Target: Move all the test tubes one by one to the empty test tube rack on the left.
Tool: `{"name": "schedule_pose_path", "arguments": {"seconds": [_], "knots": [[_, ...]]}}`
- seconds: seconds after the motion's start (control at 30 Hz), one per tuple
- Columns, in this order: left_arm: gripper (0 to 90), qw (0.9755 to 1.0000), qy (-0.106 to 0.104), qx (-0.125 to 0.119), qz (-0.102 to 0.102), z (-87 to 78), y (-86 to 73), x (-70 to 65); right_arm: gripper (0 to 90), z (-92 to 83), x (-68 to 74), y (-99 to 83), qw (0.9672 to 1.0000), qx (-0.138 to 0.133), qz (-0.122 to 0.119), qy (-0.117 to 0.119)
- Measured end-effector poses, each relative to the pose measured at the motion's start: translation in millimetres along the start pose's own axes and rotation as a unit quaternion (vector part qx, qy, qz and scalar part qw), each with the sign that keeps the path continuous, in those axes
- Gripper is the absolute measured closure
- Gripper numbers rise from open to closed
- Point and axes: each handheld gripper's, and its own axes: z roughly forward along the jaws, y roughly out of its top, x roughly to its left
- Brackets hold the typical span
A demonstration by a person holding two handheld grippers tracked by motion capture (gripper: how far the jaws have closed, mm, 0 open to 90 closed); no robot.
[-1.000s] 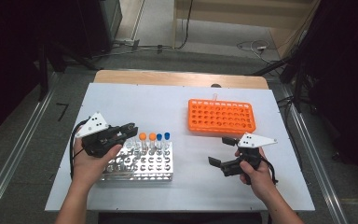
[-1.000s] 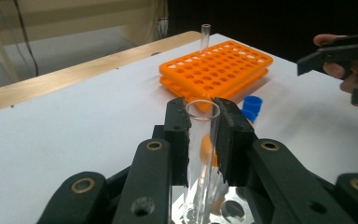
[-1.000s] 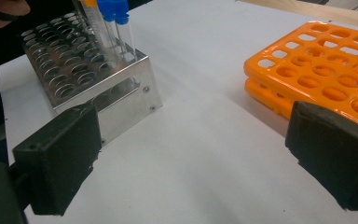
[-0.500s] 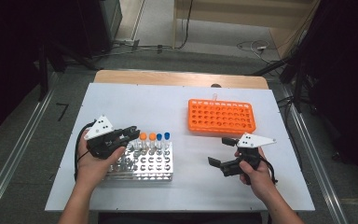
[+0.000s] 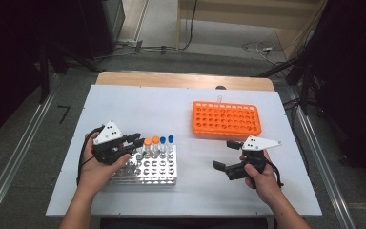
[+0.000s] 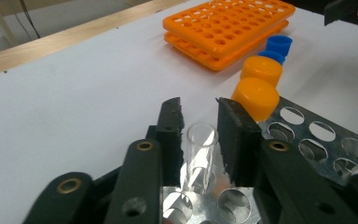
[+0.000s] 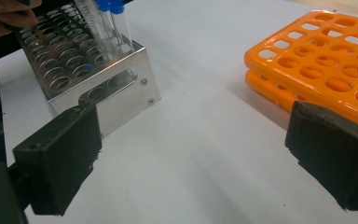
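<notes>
The left claw (image 6: 199, 122) is hovering at the far left corner of the metal rack (image 5: 148, 171), and its jaws have just been opening: they are now standing narrowly apart on either side of an uncapped clear tube (image 6: 200, 156) that is sitting upright in a rack hole, with slim gaps showing between pads and glass. Compared with a second ago, when the jaws were pinched together, this is reading as a release, so the tube is probably being left seated in the rack, just left of the capped ones. The right claw (image 7: 193, 163) is waiting with its jaws wide and nothing between them, over bare bench (image 5: 138, 105) between the two racks.

Counting: there are two racks, the metal one near left and the orange rack (image 5: 226, 119) far right, which is looking unfilled. Four capped tubes are standing in a row, two with orange caps (image 5: 147, 142) and two with blue caps (image 5: 170, 139), plus the one uncapped tube.
</notes>
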Motion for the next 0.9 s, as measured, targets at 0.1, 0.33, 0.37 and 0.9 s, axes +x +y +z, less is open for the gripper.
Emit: {"name": "schedule_pose_path", "arguments": {"seconds": [0.1, 0.33, 0.37, 0.9], "knots": [[59.6, 0.9998, 0.003, -0.015, -0.016, -3.3, 1.9, 1.9, 2.4, -0.2, -0.8, 0.1, 1.0, 0.002, 0.002, -0.004], [34.4, 0.998, 0.0, -0.04, -0.05, -7.7, 7.5, 4.1, 2.3, 1.1, -3.1, 2.8, 0.9995, 0.015, 0.014, -0.022], [32.5, 0.9977, -0.002, -0.042, -0.053, -8.2, 8.5, 3.8, 2.3, 1.3, -3.3, 3.9, 0.9994, 0.014, 0.014, -0.027], [0.4, 0.9953, -0.028, -0.062, -0.07, -7.4, 18.0, -3.1, 8.8, 24.1, -44.8, 36.2, 0.9932, -0.007, 0.063, -0.098]]}}
